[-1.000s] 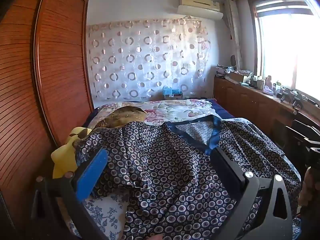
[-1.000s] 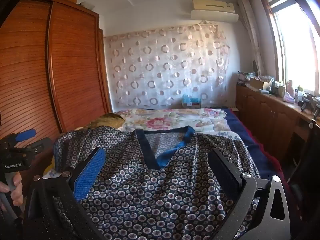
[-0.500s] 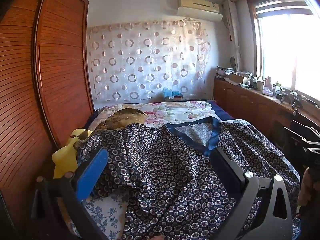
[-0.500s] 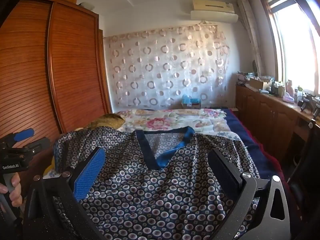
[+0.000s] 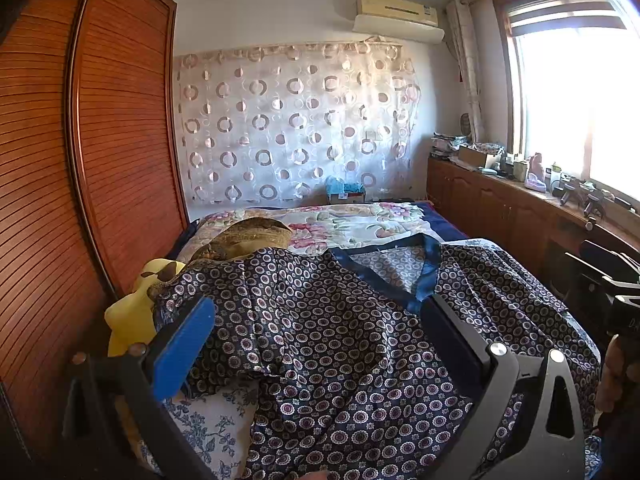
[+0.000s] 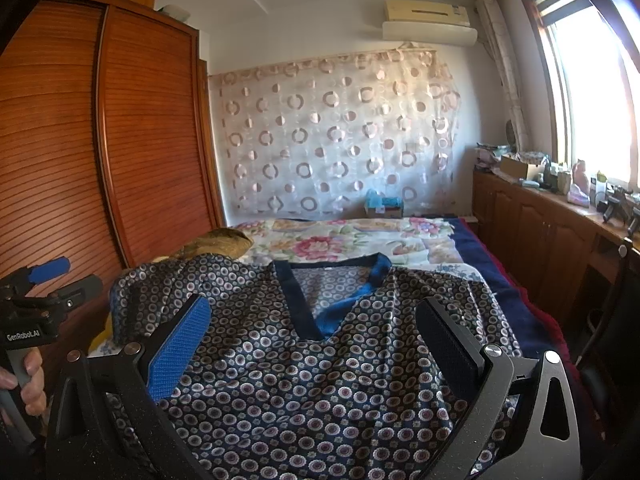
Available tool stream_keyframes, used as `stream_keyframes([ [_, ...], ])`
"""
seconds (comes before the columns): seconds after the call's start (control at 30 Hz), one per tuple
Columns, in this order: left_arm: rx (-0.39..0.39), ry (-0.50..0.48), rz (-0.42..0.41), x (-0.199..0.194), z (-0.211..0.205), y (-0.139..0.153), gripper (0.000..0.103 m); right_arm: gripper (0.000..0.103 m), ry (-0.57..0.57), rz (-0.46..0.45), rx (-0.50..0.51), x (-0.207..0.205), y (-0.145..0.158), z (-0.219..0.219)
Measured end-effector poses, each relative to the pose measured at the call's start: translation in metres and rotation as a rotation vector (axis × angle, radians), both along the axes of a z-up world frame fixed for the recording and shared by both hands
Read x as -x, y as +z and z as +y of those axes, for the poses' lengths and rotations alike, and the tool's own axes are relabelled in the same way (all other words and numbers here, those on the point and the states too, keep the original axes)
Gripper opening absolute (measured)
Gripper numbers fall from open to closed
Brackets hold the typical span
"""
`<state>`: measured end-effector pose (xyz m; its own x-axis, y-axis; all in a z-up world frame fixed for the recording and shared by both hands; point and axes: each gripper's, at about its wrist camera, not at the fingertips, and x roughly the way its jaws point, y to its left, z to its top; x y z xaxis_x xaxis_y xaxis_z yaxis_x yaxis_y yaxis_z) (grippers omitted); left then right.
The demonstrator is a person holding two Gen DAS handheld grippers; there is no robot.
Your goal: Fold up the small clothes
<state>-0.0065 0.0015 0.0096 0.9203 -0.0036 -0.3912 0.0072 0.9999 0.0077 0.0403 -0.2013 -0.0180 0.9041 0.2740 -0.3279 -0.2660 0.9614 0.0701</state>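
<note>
A dark blue patterned top (image 5: 328, 340) with a plain blue V-neck band lies spread front up on the bed; it also shows in the right wrist view (image 6: 320, 368). Its left sleeve is bunched over a yellow cushion (image 5: 128, 312). My left gripper (image 5: 316, 320) is open and empty, held above the garment's left half. My right gripper (image 6: 314, 322) is open and empty, held above the chest just below the neckline (image 6: 320, 304). The left gripper (image 6: 48, 284) also shows at the left edge of the right wrist view, held in a hand.
The bed (image 6: 360, 240) has a floral quilt and a brown pillow (image 5: 248, 236) at the far left. A wooden sliding wardrobe (image 5: 80, 160) runs along the left. A low wooden cabinet (image 6: 540, 232) with clutter stands under the window at the right.
Both views have barely shifted. The garment lies as before and both grippers stay open.
</note>
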Motion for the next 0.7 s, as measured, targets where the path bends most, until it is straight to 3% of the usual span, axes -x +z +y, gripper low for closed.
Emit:
stream_keyframes([
  [0.7,-0.003,-0.001,-0.003,0.0008,-0.0029,-0.0001,0.103,0.103,0.002,0.0,-0.001,0.0007,0.0011,0.0008],
])
